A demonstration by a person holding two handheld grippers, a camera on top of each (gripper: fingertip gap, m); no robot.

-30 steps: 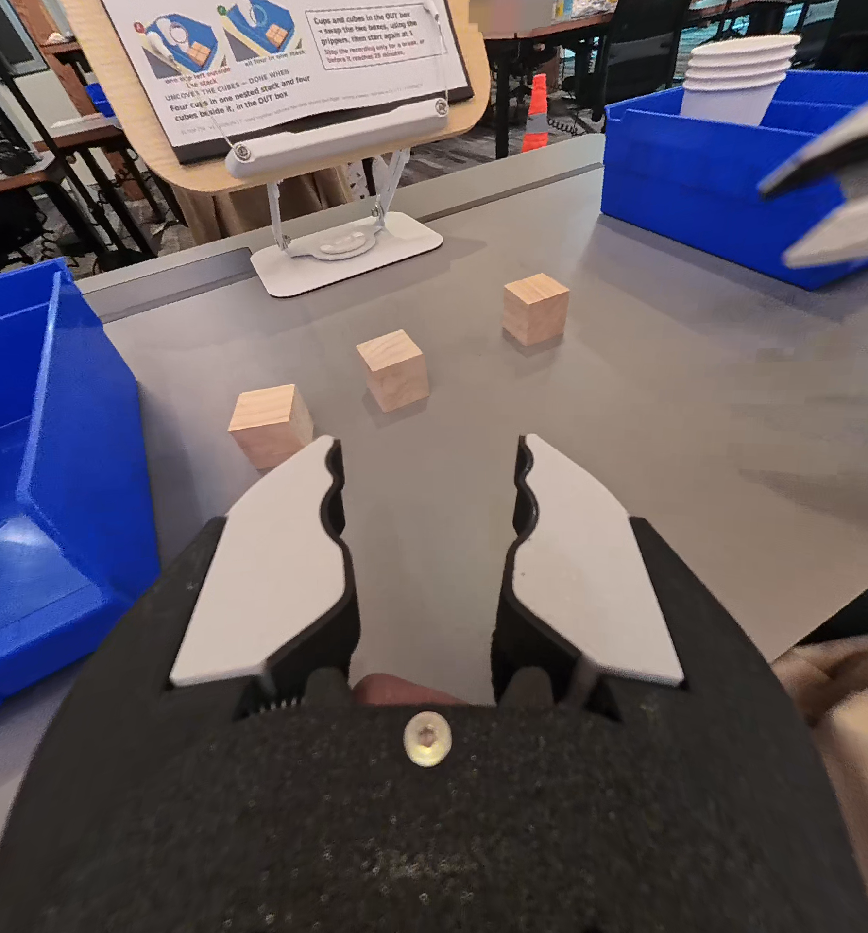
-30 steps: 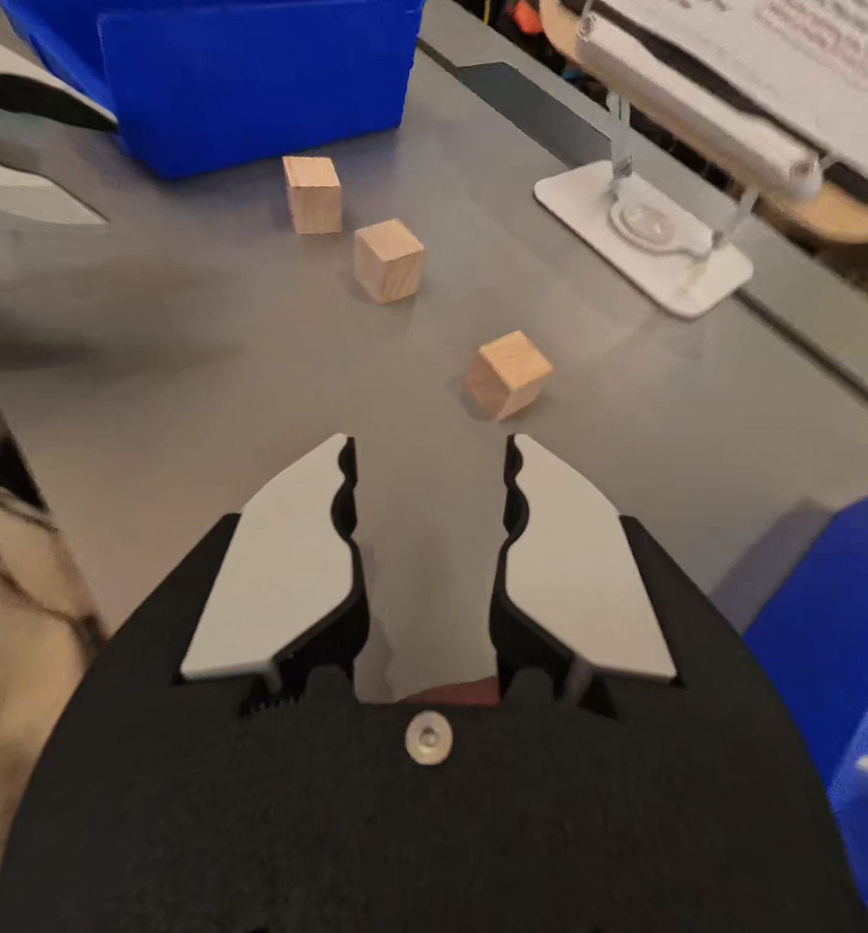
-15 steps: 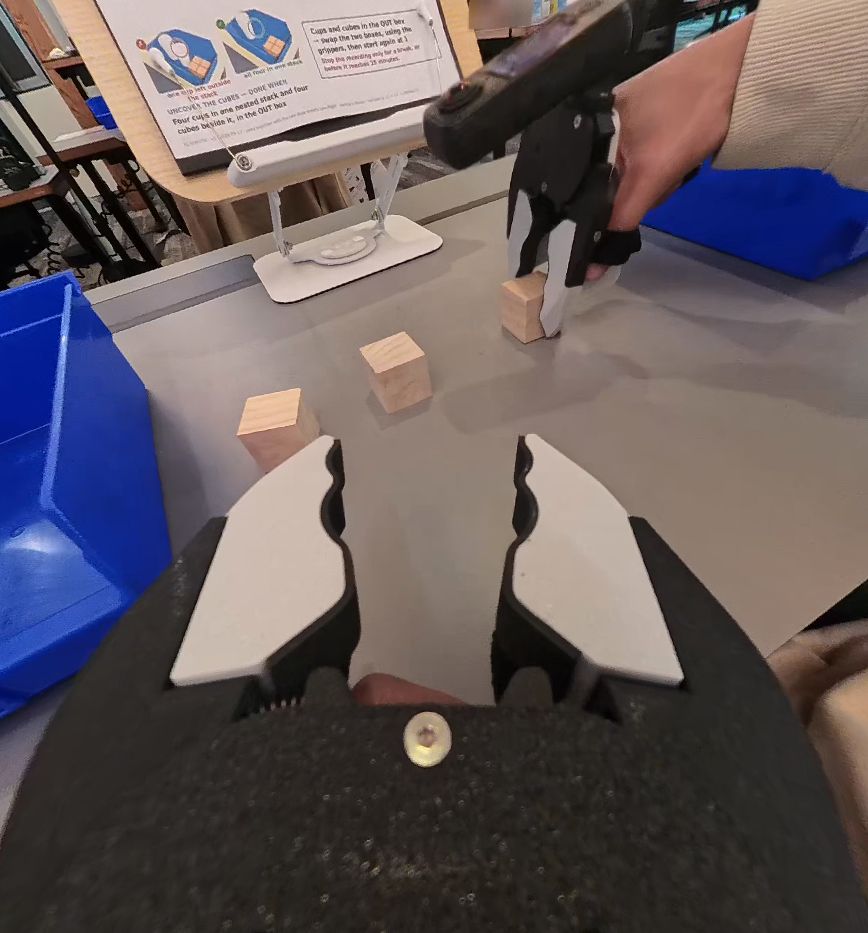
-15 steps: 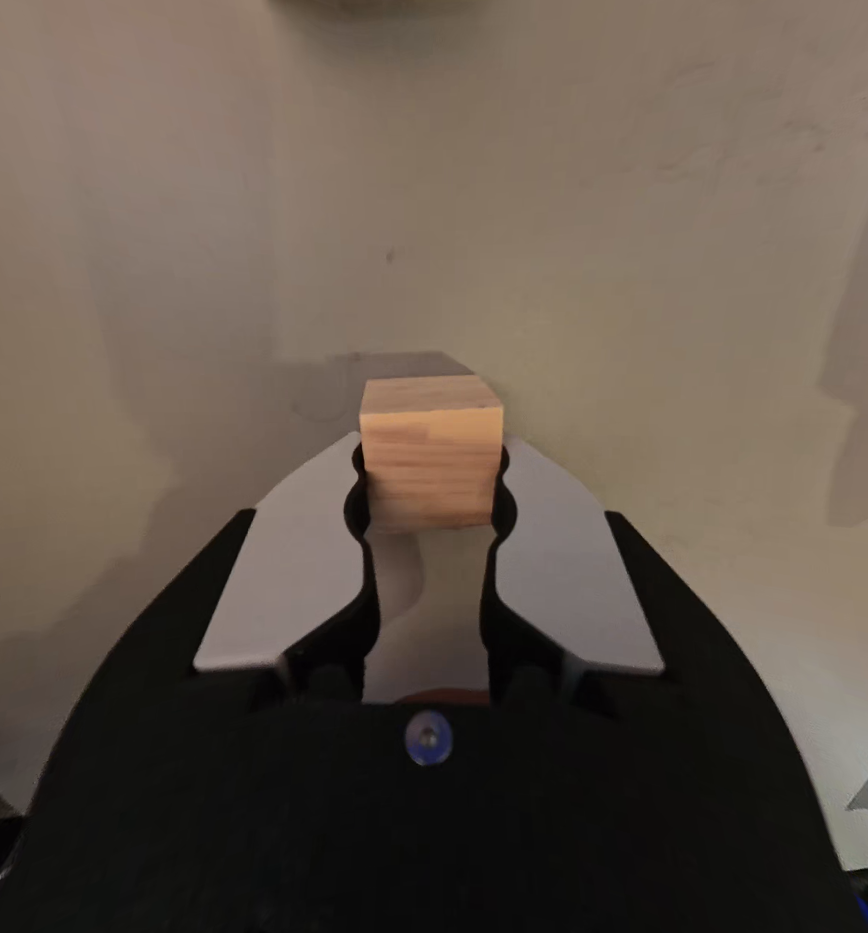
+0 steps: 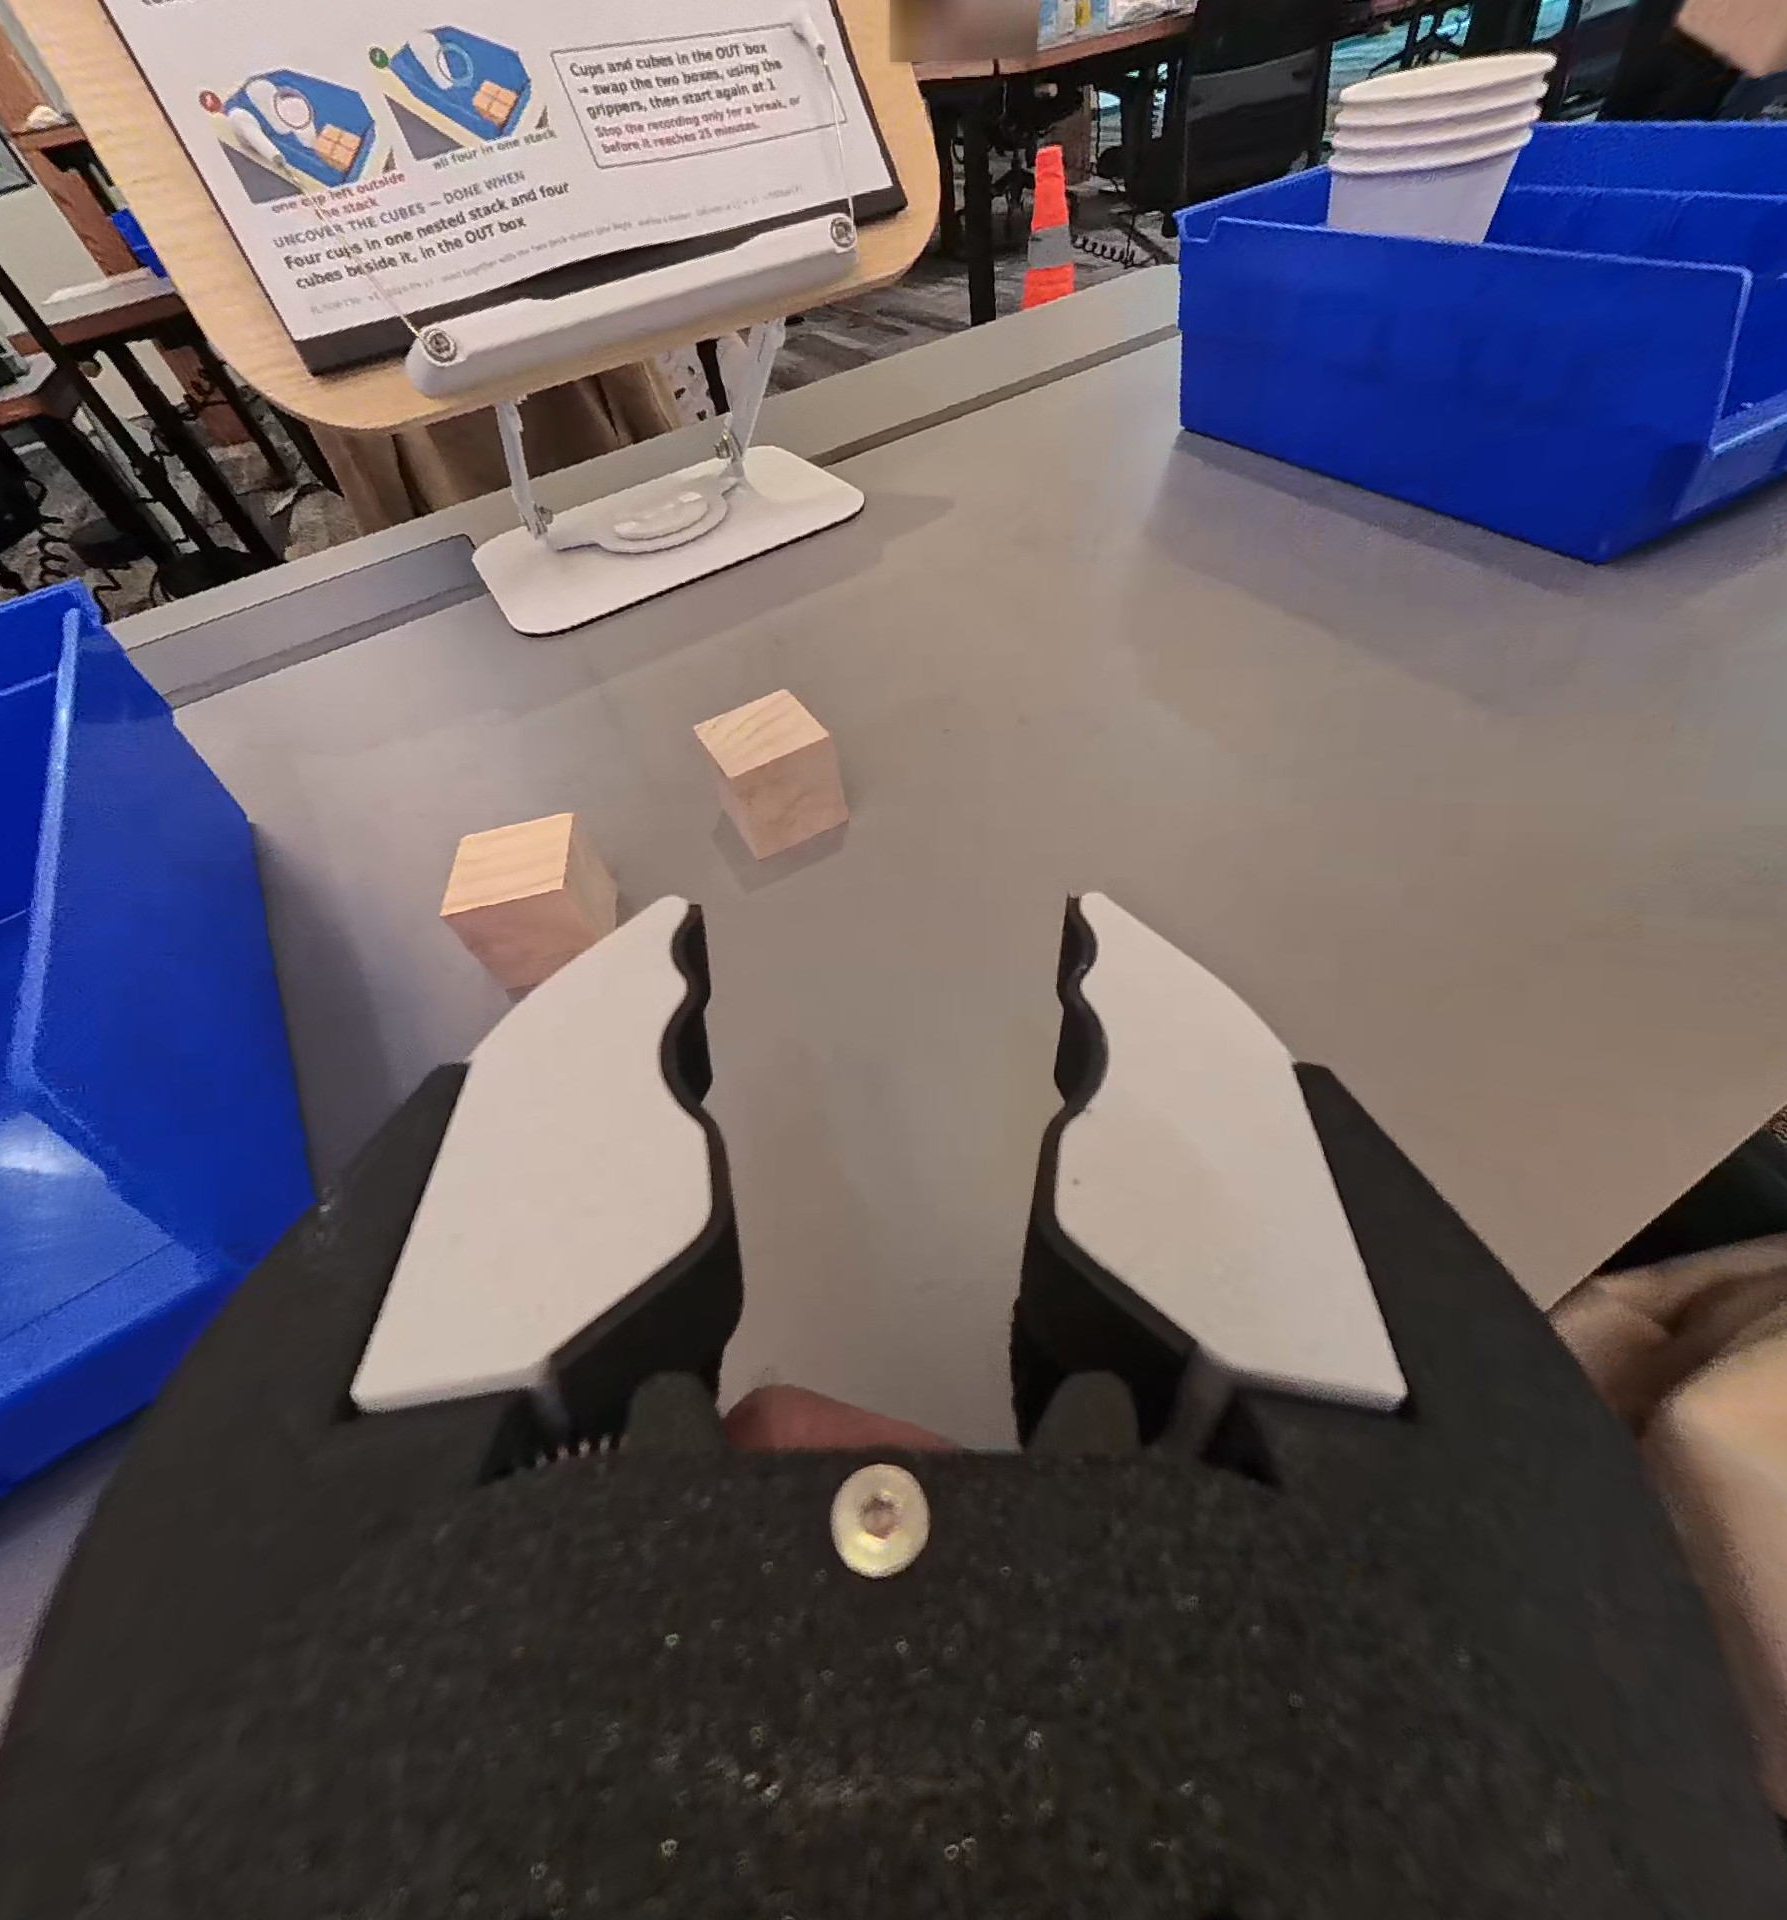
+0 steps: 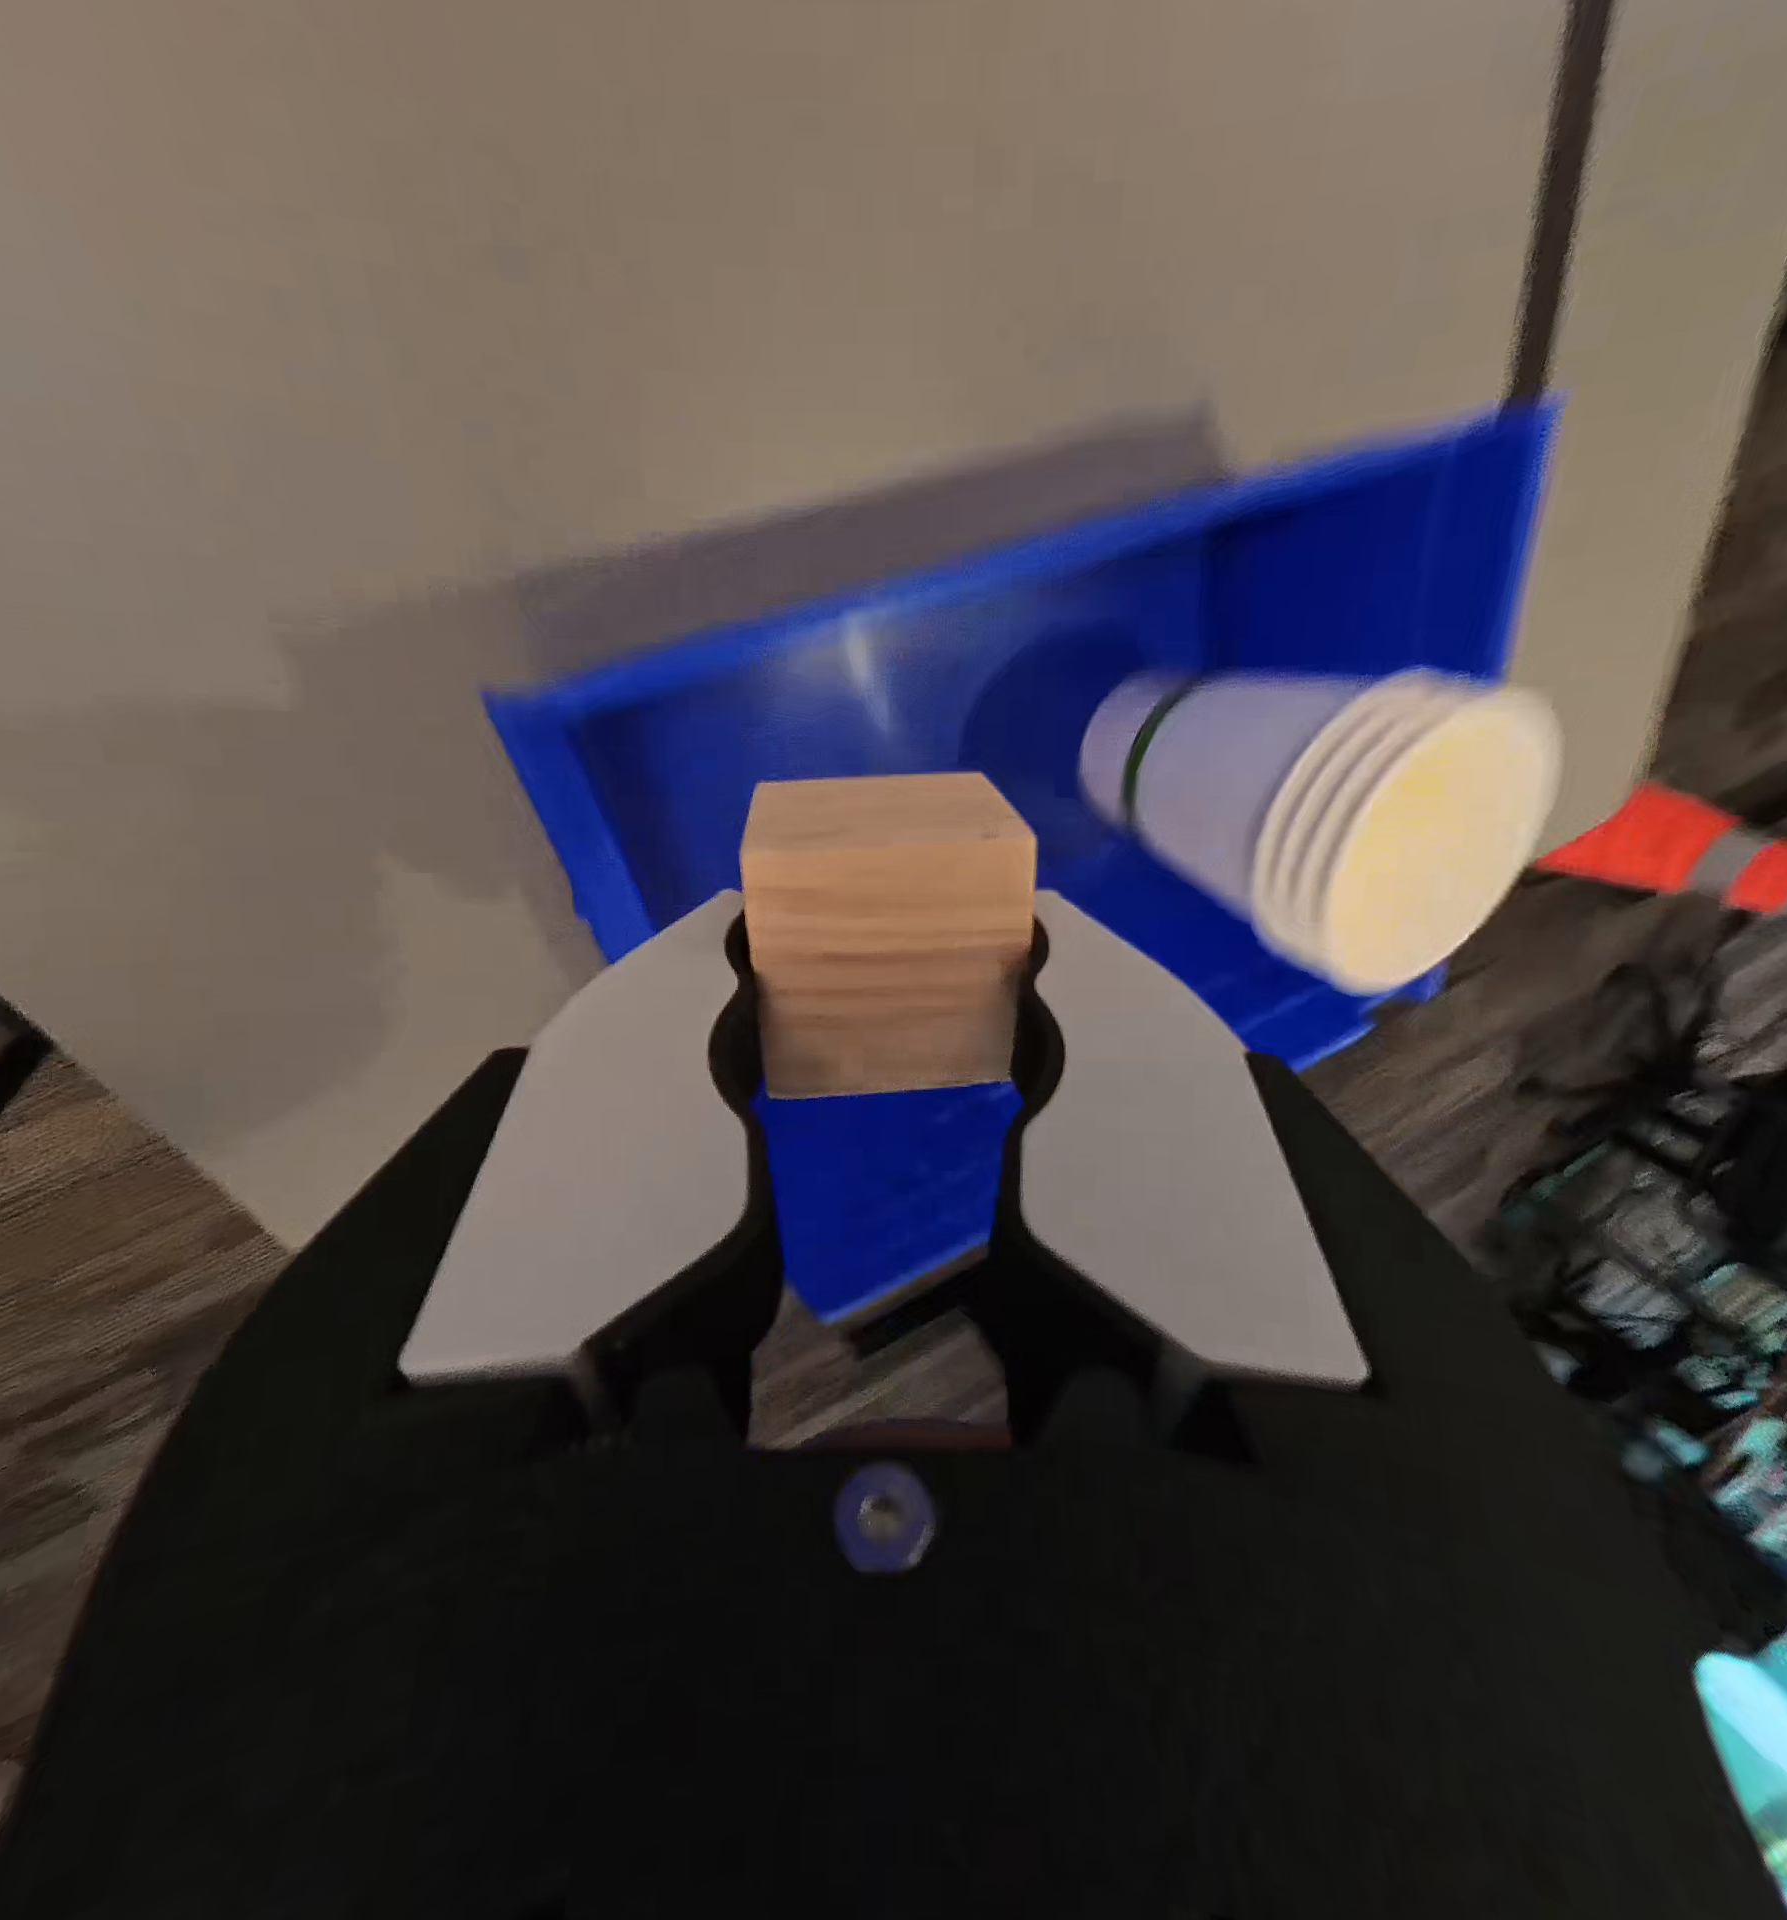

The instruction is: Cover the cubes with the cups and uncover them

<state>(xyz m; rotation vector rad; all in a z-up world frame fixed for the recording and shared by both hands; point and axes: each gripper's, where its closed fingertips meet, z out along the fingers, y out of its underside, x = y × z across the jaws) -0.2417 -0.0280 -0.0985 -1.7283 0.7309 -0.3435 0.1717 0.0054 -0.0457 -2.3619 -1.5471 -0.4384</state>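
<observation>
My right gripper (image 6: 887, 971) is shut on a wooden cube (image 6: 887, 940) and holds it above a blue bin (image 6: 868, 727). A stack of nested white cups (image 6: 1325, 821) stands in that bin. In the left wrist view two more wooden cubes lie on the grey table (image 5: 1284, 831): one (image 5: 527, 896) just left of my left fingertip and one (image 5: 773, 771) farther ahead. My left gripper (image 5: 884, 914) is open and empty, low over the table. The cup stack (image 5: 1429, 145) also shows in the blue bin (image 5: 1471, 384) at the far right.
A second blue bin (image 5: 89, 987) stands at the left edge of the table. A stand with an instruction sheet (image 5: 598, 260) stands at the back. The table's front edge runs at the lower right. An orange cone (image 5: 1050, 229) stands on the floor behind.
My right gripper closed on the rightmost cube, lifted it off the table and carried it over to the blue bin with the cups. My left gripper stayed open and barely moved.
</observation>
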